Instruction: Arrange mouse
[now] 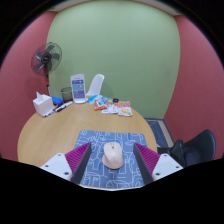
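A white computer mouse (112,153) lies on a blue patterned mouse pad (110,138) on a round wooden table (60,128). My gripper (112,158) is open, with its two pink-padded fingers (76,158) spread wide at either side of the mouse. The mouse rests on the pad between the fingers, with a clear gap on each side.
At the table's far side stand a black fan (46,58), a white tissue box (41,104), a mesh cup (66,95), a white carton (78,88) and scattered small items (113,106). A black office chair (192,150) is to the right.
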Available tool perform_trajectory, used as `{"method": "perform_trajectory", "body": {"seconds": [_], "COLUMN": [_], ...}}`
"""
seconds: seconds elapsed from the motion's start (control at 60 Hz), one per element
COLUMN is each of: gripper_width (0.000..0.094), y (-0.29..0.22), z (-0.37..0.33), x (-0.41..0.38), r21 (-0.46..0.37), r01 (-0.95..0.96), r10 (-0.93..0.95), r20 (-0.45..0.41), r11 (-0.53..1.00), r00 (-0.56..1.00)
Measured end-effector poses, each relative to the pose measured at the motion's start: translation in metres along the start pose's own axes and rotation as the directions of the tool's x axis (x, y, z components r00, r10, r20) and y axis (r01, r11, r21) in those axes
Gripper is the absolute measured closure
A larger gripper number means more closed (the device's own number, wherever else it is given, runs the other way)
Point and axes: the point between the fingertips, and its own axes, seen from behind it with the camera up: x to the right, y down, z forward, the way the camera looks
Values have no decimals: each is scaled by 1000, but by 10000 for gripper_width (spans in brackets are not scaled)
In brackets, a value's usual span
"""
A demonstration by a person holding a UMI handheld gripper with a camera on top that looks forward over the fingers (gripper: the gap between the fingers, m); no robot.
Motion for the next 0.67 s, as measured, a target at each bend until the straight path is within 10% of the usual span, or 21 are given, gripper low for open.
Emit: {"method": "perform_trajectory", "body": {"seconds": [0.667], "gripper_width": [94], "y": [19], "z": [-202], "x": [-35], "r21": [75], "r01": [4], "r10": [2], "r20": [-85], "r11": [997], "r00": [996]}}
